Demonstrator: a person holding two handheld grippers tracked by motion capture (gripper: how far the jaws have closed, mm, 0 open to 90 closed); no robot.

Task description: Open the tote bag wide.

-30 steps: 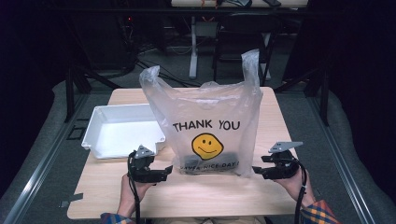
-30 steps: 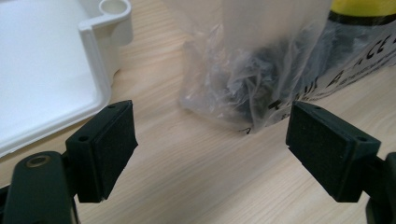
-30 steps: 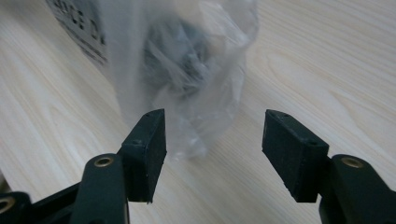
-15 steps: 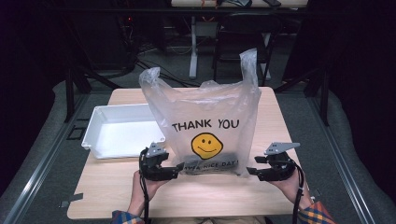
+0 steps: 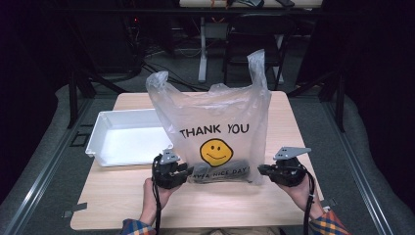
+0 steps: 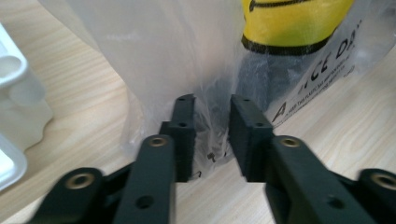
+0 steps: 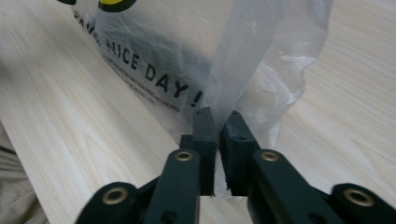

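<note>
Right gripper (image 7: 215, 122) pinches the bag (image 5: 215, 122)'s corner; left gripper (image 6: 211, 112) has just been closing, film between its jaws (still gapped): grip both bottom corners evenly before lifting off the counter (image 5: 122, 196).

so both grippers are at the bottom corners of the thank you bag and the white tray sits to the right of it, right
Not quite: the white tray sits to the left of the bag, as the high view shows. The rest holds: the left gripper and the right gripper are at its bottom corners.
</note>
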